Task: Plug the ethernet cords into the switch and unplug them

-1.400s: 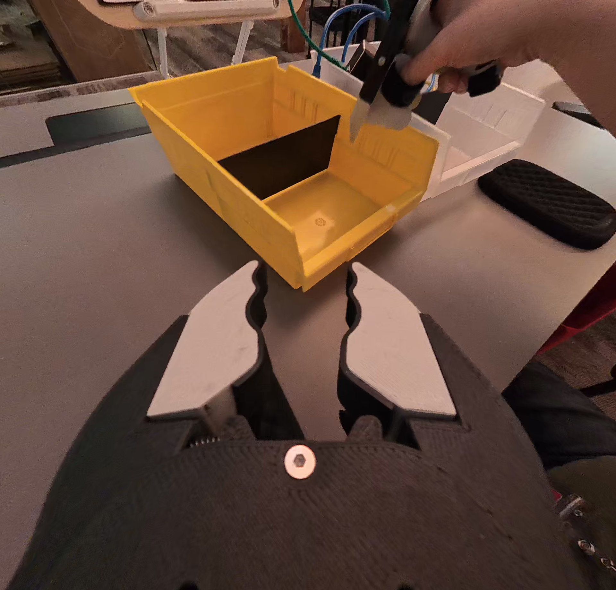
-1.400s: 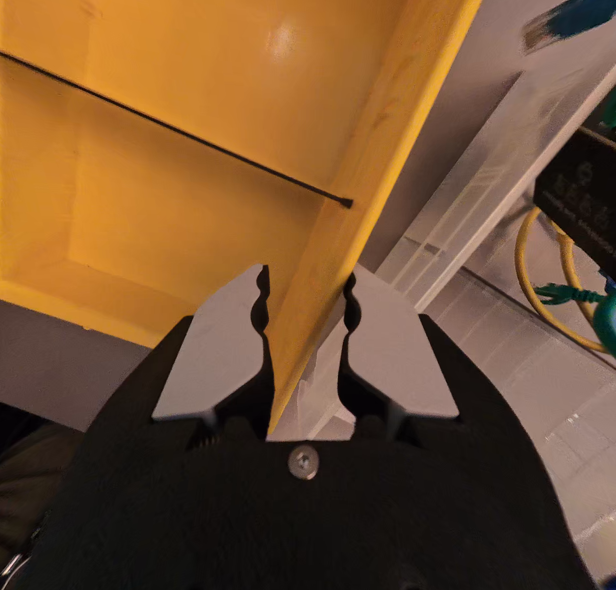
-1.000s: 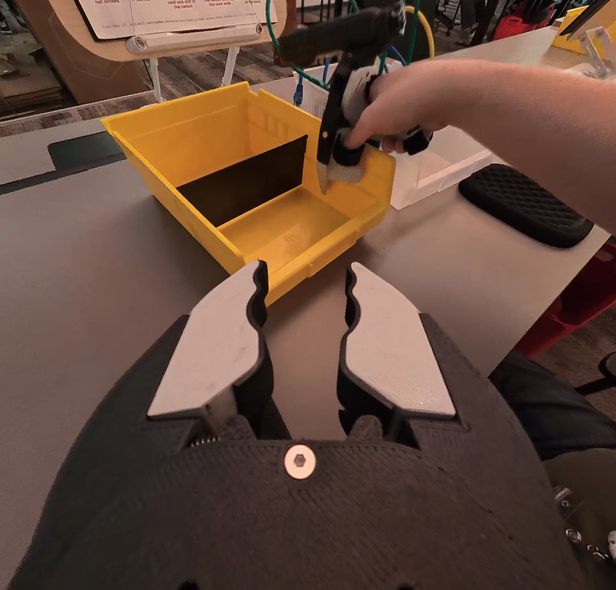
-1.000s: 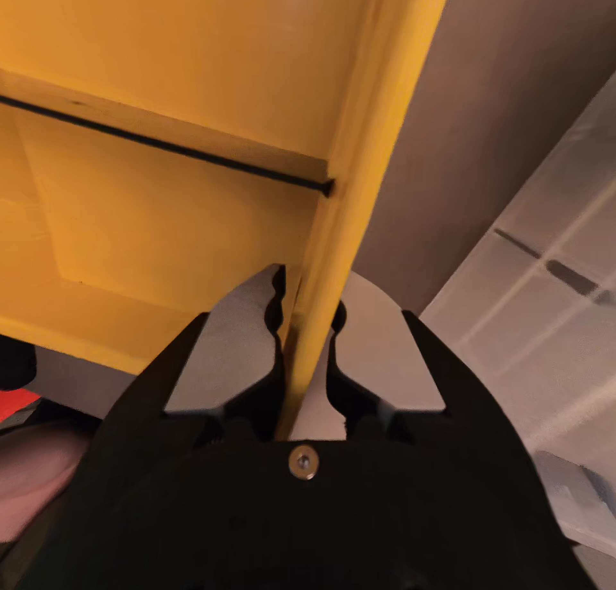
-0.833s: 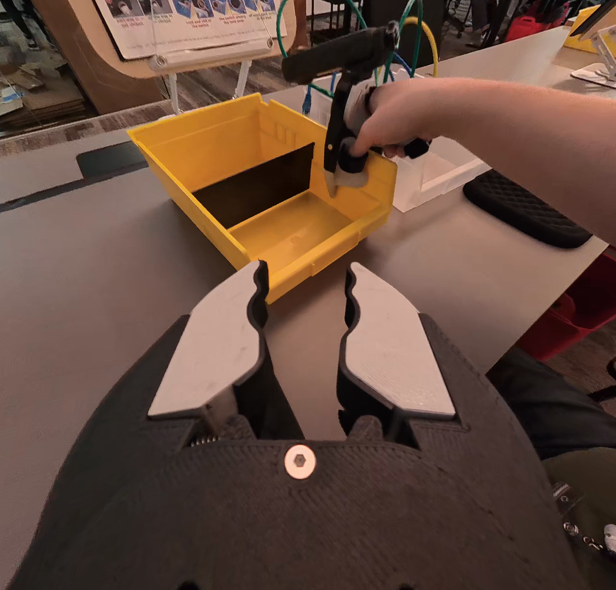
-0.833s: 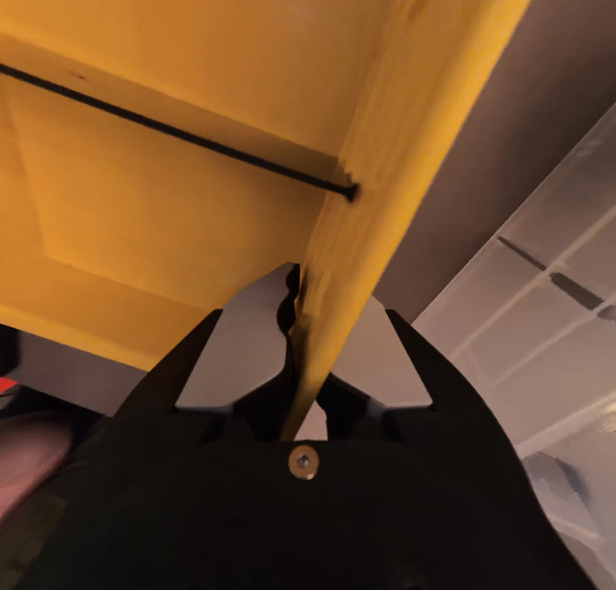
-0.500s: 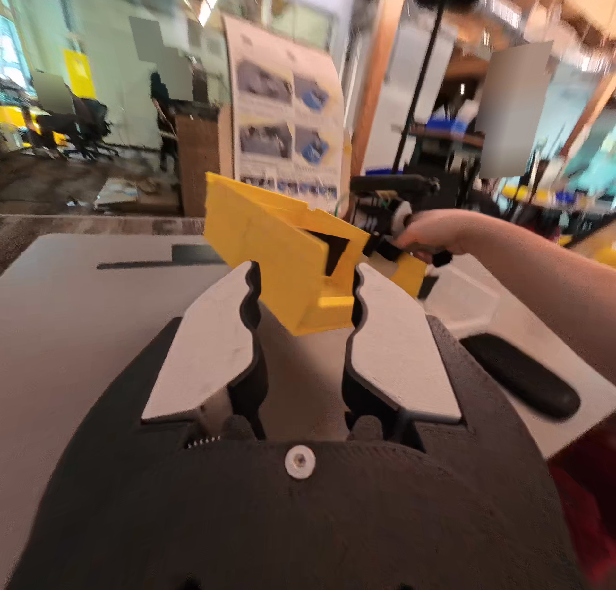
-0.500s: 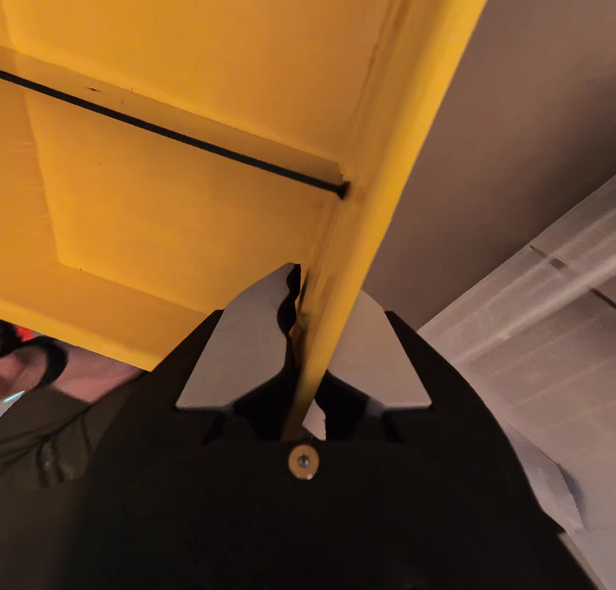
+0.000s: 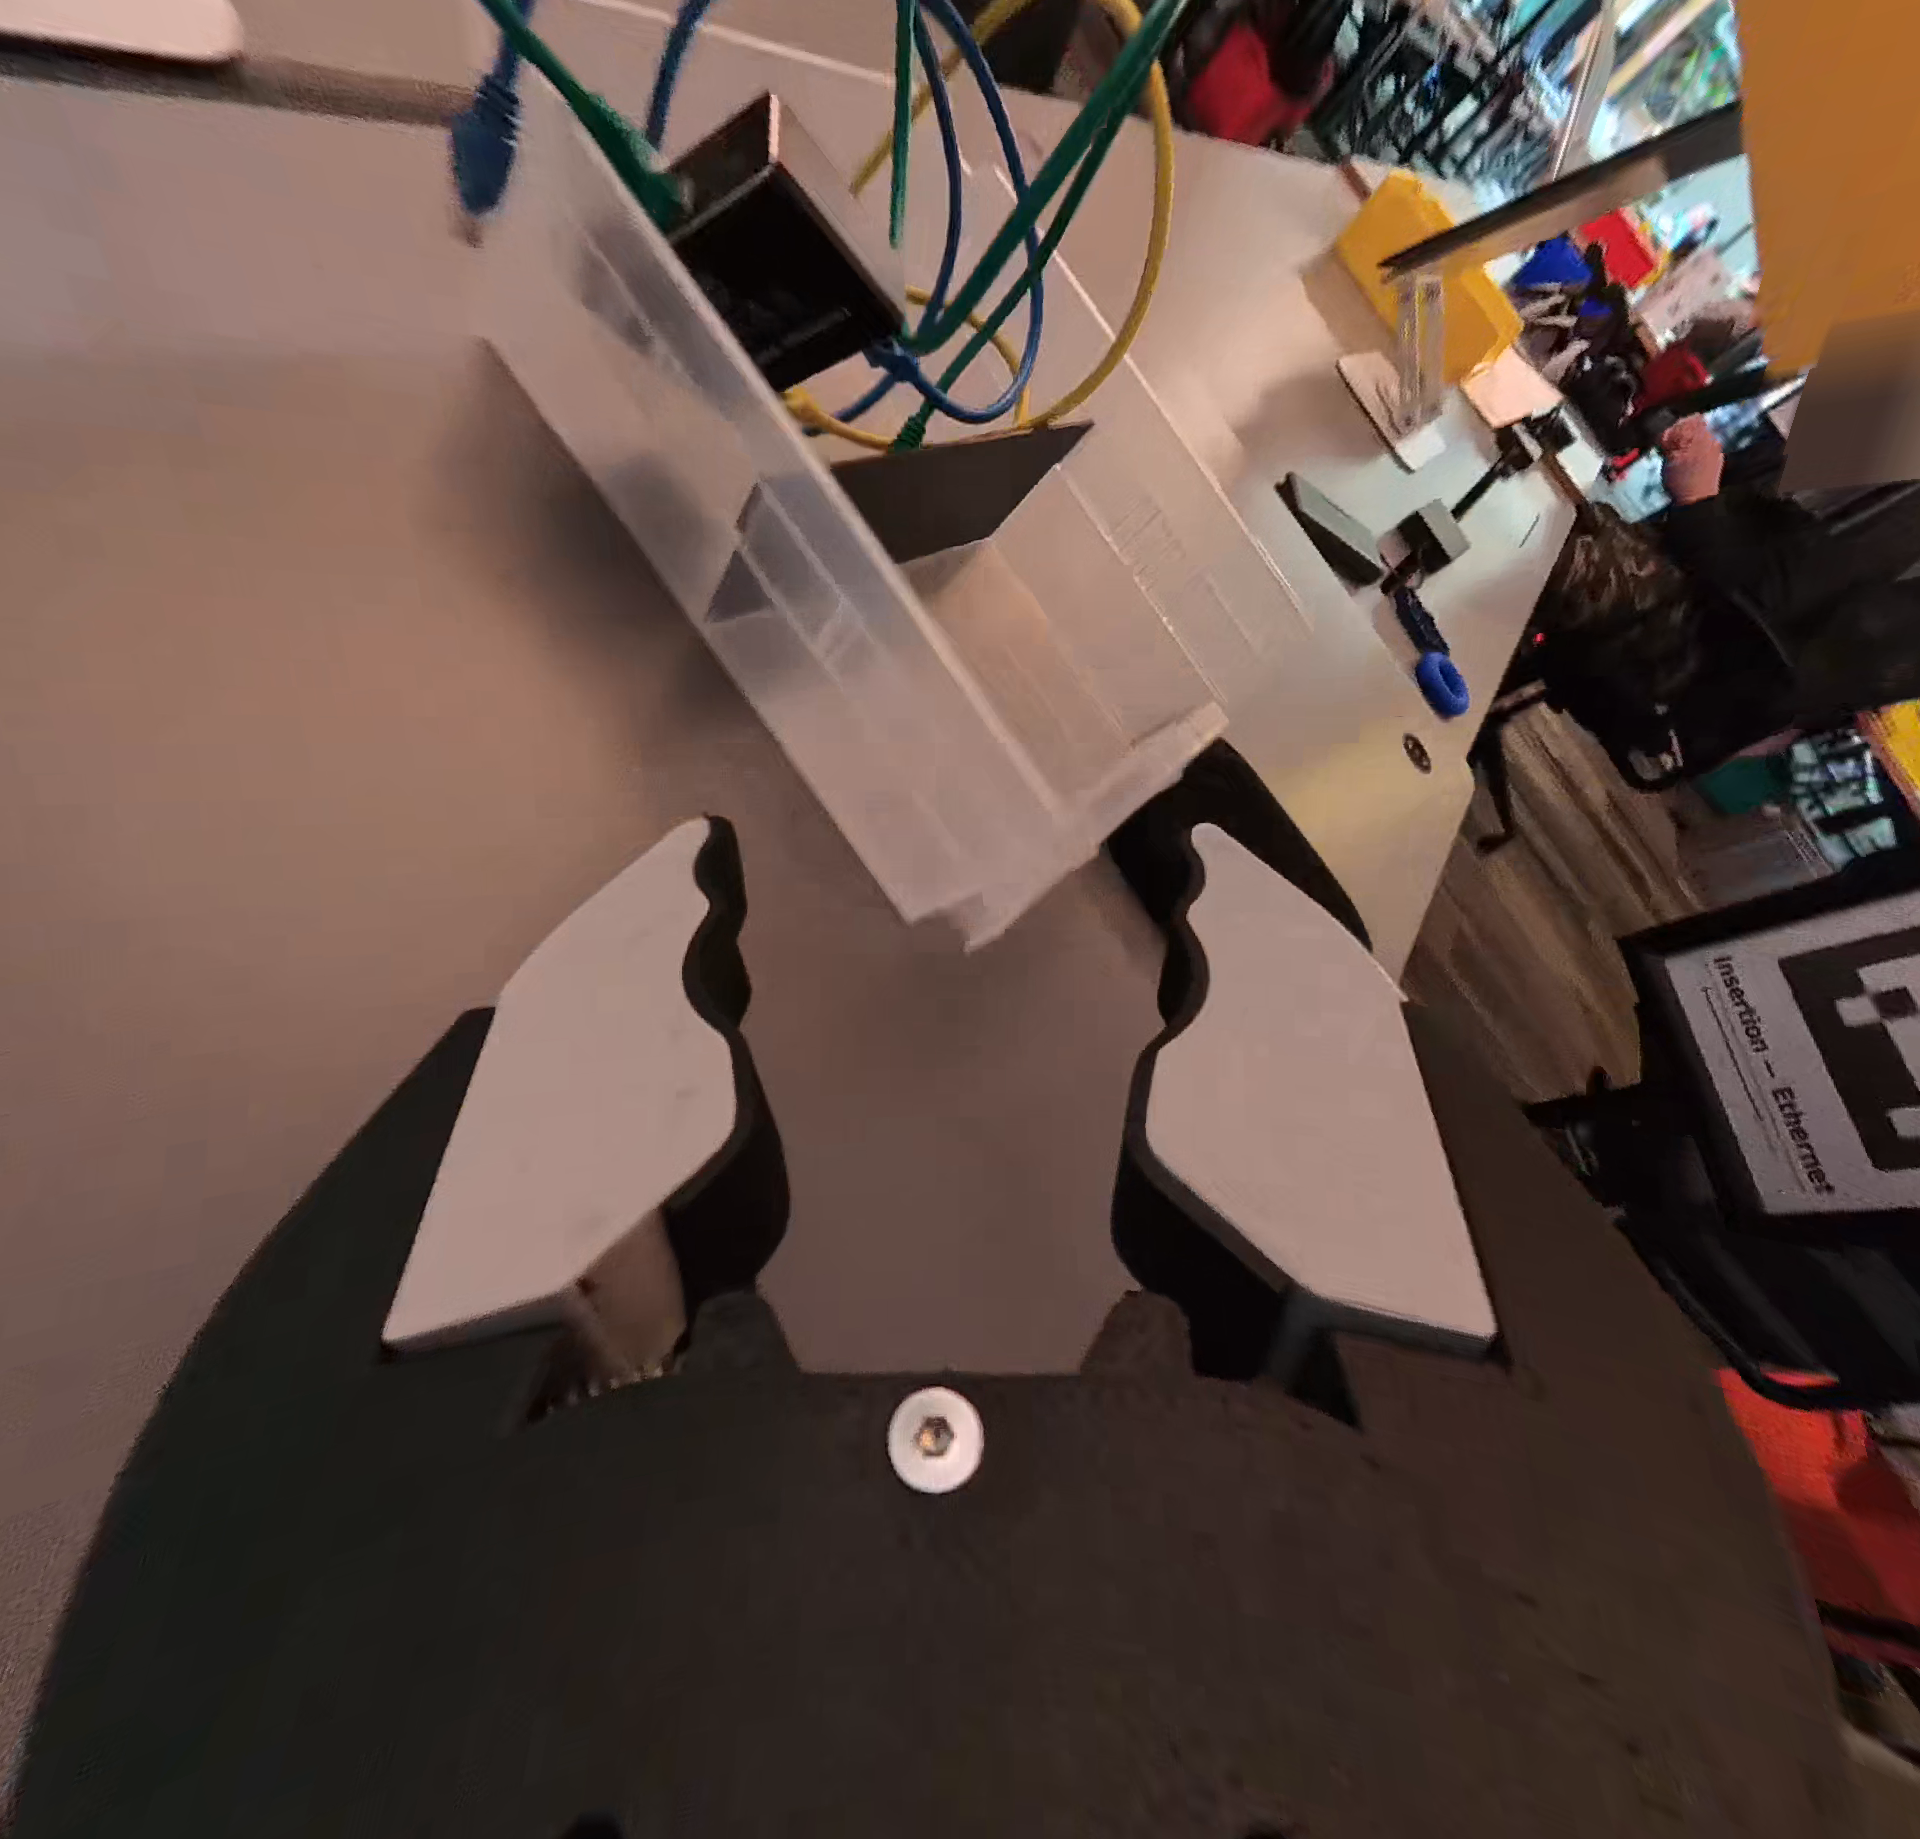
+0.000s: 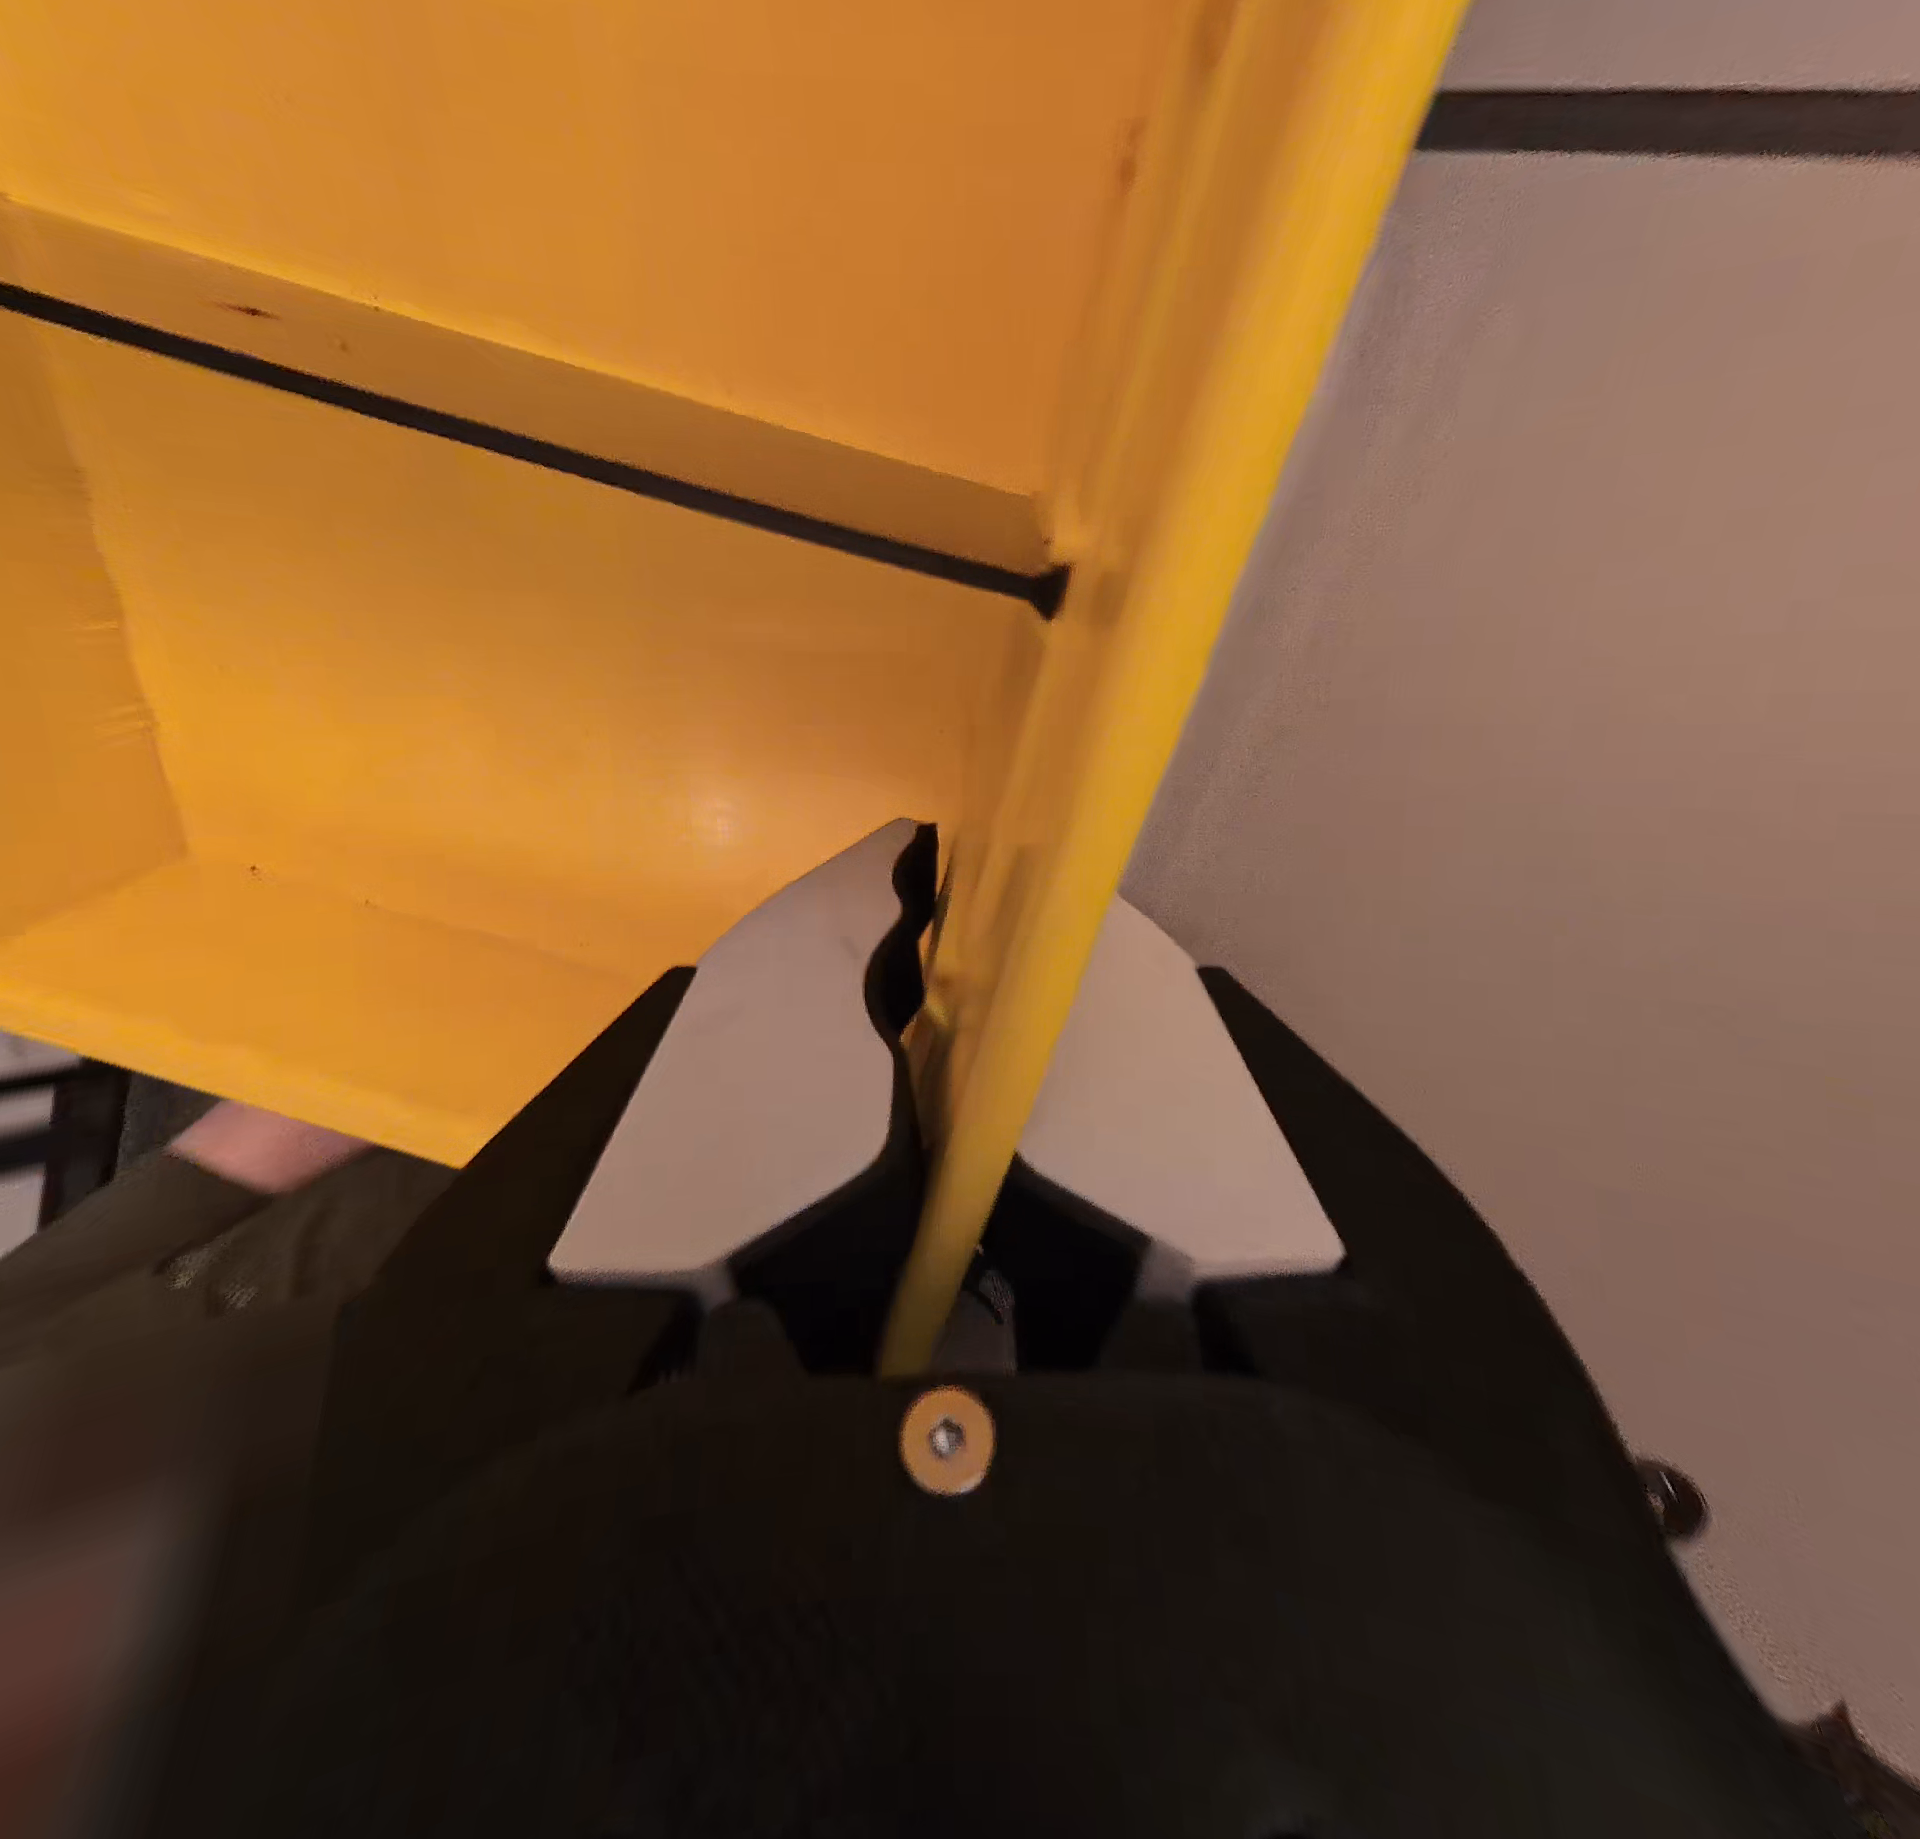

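In the left wrist view a black switch (image 9: pixel 769 251) sits in the far part of a clear white bin (image 9: pixel 831 646) on the grey table. Blue (image 9: pixel 951 158), green (image 9: pixel 1049 179) and yellow (image 9: pixel 1158 189) ethernet cords loop above it. A loose blue plug (image 9: pixel 483 142) hangs at the bin's left. My left gripper (image 9: pixel 956 854) is open and empty, just short of the bin's near corner. My right gripper (image 10: pixel 997 885) is shut on the side wall of a yellow bin (image 10: pixel 623 698), which is held off the table.
The yellow bin has a black divider (image 10: pixel 520 449); its edge shows at the top right of the left wrist view (image 9: pixel 1829 127). A black pad (image 9: pixel 1262 844) lies behind the white bin's near corner. A framed sign (image 9: pixel 1818 1062) stands beyond the table's right edge (image 9: pixel 1455 781). Some 35 cm of space lies between my two pairs of fingers.
My right gripper closed on the yellow bin's wall and lifted the bin off the table. My left gripper swung right, from the yellow bin to the white bin with the switch.
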`<state>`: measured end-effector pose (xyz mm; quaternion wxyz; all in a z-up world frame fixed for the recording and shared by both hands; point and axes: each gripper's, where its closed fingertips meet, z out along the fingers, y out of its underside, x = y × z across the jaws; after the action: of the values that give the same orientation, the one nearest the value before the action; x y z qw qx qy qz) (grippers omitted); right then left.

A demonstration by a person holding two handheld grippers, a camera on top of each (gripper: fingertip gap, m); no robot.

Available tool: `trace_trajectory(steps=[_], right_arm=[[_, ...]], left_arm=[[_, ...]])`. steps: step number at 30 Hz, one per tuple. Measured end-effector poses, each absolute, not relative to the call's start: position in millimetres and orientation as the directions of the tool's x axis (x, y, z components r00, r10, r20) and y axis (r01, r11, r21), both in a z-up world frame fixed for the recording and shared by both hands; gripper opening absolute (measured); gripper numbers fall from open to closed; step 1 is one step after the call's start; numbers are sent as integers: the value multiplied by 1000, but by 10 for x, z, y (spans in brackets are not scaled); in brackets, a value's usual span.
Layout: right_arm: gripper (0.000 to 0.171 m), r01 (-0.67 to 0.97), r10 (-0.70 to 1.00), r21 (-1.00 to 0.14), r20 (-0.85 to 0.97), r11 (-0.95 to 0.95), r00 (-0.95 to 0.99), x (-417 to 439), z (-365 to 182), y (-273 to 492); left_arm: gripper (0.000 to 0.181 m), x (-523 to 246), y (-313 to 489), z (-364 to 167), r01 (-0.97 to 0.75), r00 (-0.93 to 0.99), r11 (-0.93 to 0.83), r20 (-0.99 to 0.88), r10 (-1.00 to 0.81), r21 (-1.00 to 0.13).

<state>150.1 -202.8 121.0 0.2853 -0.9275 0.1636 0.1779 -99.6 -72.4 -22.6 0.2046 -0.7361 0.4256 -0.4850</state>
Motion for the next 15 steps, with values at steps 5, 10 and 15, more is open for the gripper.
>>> trace_trajectory(steps=[5, 10, 15], right_arm=[[5, -640, -528, -415, -363, -646, 768, 2579, 349, -2963], [5, -787, -751, -285, -247, -547, 612, 3129, -561, -3801], [5, -791, -754, -179, -239, -585, 612, 3142, -1164, -3971]], left_arm=[[77, -191, -710, -586, -642, 237, -512, 488, -840, -571], [71, 50, -681, -999, -833, 256, -404, 382, -888, -379], [52, -26, -605, -1086, -895, 272, -394, 445, -853, -208]])
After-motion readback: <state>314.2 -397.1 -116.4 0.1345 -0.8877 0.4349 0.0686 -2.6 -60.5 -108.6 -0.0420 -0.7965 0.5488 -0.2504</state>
